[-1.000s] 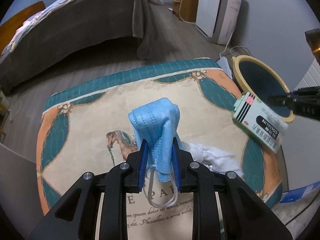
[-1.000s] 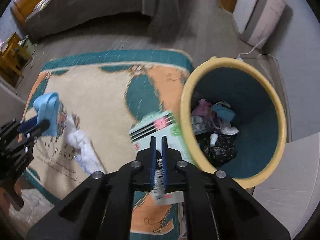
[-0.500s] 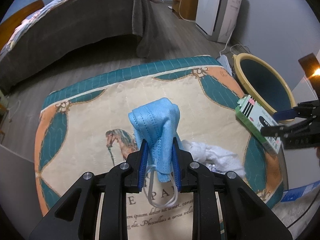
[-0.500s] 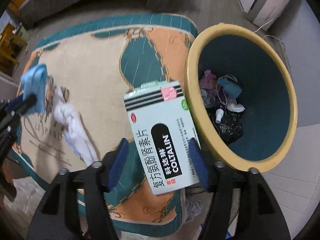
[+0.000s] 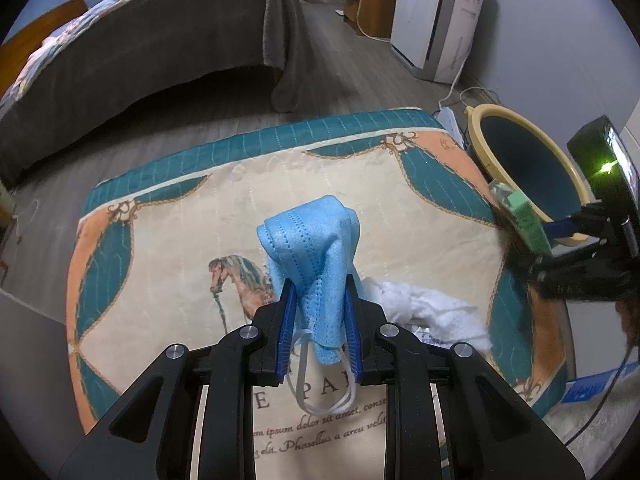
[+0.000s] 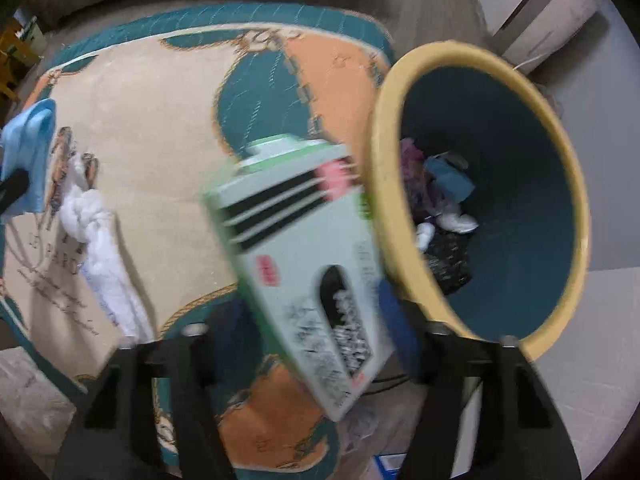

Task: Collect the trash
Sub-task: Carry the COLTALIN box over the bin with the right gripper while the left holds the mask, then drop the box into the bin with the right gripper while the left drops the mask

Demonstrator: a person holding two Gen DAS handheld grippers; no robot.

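The right hand-held gripper [image 6: 316, 340] has spread wide since a second ago, and the medicine box [image 6: 304, 264] is slipping loose, tilted just left of the trash bin [image 6: 378, 184] rim, not over the opening. The left hand-held gripper [image 5: 320, 316] still pinches the blue face mask [image 5: 312, 256] above the rug [image 5: 160, 220]; white tissue [image 5: 424, 312] lies nearby.

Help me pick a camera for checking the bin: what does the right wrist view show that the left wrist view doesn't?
Only the right wrist view shows the trash lying inside the bin and the medicine box face, blurred.

Only the left wrist view shows the bed and the left gripper clamping the blue mask.

Both show the rug, white tissue, mask, box and bin.
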